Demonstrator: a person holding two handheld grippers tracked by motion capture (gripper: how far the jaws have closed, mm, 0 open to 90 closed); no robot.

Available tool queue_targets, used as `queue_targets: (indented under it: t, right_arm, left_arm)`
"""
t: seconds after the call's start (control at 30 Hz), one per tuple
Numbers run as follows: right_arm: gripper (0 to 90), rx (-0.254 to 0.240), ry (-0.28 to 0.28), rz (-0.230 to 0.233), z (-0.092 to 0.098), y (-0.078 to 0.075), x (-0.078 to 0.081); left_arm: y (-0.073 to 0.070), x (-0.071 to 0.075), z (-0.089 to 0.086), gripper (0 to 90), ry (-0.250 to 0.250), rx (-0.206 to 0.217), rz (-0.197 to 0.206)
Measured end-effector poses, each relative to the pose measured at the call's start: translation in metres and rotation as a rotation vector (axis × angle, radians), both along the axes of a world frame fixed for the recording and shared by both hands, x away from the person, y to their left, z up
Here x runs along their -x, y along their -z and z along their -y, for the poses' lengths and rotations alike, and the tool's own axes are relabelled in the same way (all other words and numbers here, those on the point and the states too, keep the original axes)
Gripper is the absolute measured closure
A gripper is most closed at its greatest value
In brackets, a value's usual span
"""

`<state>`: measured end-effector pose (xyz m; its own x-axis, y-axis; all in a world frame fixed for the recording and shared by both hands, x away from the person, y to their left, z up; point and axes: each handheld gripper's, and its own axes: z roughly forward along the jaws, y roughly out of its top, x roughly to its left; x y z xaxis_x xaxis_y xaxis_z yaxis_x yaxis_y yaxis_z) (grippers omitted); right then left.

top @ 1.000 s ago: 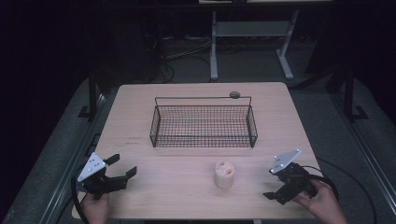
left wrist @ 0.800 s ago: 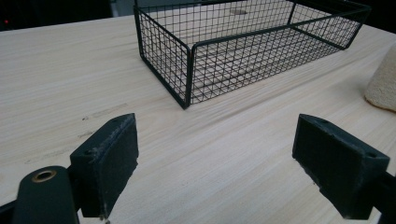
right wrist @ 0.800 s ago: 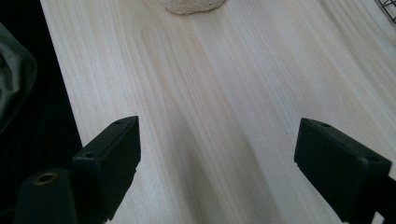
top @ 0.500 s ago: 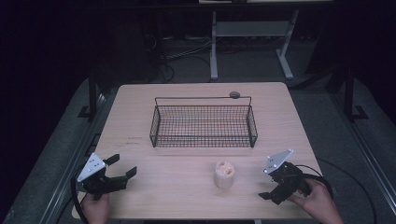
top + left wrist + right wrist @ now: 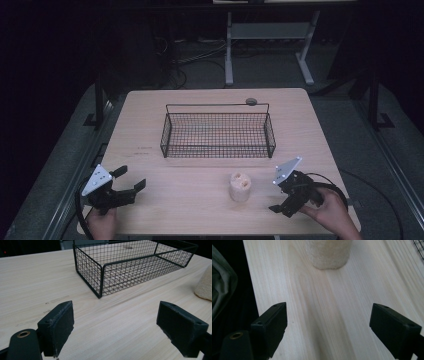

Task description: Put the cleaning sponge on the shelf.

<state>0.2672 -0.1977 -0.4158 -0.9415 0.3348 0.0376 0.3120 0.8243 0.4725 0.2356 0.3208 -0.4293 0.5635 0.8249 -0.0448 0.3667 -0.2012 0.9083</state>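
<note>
Roll stands upright on the table, in front of the basket.
Right gripper sits near it, jaws apart; left gripper waits well apart, jaws apart.

Your worktop sits evenly lit from above while the surrounding room stays nearly black. Shadows fall soft and faint. Ahead of your right jaws, the pale roll looks blurred and slightly washed out.

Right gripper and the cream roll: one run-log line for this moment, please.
right gripper: open, aimed at cream roll, apart | left gripper: open, idle | wire basket: empty | roll: upright on table
</note>
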Motion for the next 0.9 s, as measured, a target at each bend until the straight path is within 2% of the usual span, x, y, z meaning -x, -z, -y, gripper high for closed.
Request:
queue_targets:
  t: [0.53, 0.9]
  right_arm:
    - [14.0, 0.013, -0.031, 0.000, -0.015, -0.005, -0.004]
    - [14.0, 0.035, -0.072, -0.013, -0.034, -0.009, -0.009]
  left_arm:
    - [-0.001, 0.002, -0.002, 13.8, -0.007, 0.002, 0.003]
    - [-0.001, 0.002, -0.004, 13.8, -0.010, 0.008, 0.007]
